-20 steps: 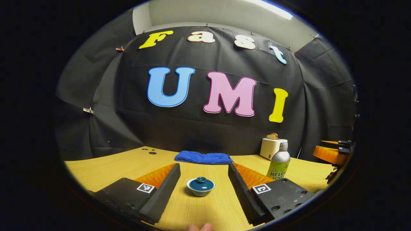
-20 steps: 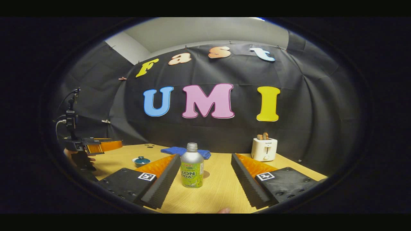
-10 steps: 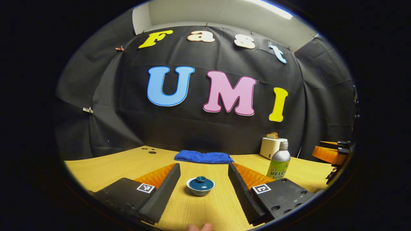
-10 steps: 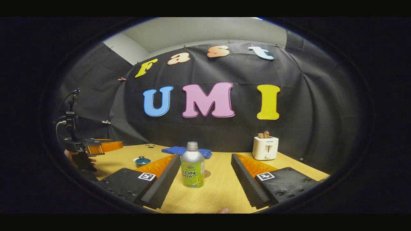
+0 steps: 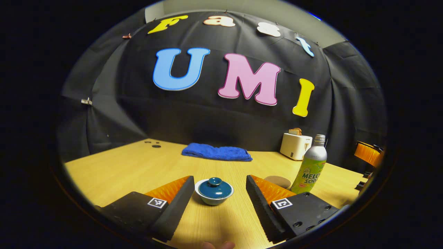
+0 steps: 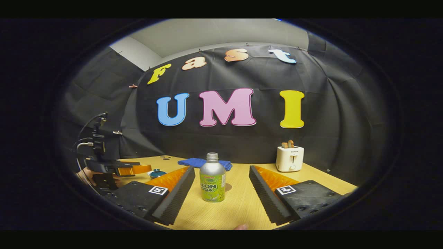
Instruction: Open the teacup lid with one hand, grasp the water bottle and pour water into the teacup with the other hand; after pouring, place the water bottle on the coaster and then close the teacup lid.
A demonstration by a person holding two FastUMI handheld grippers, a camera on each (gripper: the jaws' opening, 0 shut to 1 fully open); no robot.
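Two grippers are held spread, nothing clasped in either. Since half a second ago the left gripper (image 5: pixel 218 197) has been tipped down and brought nearer the cup (image 5: pixel 214 193): the cup now sits larger and higher between the fingers, just short of them, and the coaster (image 5: pixel 277 181) has come into sight beside the bottle (image 5: pixel 309 166). The lid (image 5: pixel 215 186) is seated on the cup, its knob upright and untouched.

In the right gripper view the right gripper (image 6: pixel 221 202) is aimed at the bottle (image 6: pixel 212 179), which stands upright on the bench (image 6: pixel 238 207) ahead of the fingers, slightly left of centre, not yet between them. The left gripper (image 6: pixel 133 169) is seen there low over the cup (image 6: pixel 157 173).

Judgement: the lid-lifting approach is under way; pouring has not begun. A further descent and a closing on the knob would be needed next. A towel (image 5: pixel 216 153) and toaster (image 5: pixel 295 146) stand at the back, well clear.
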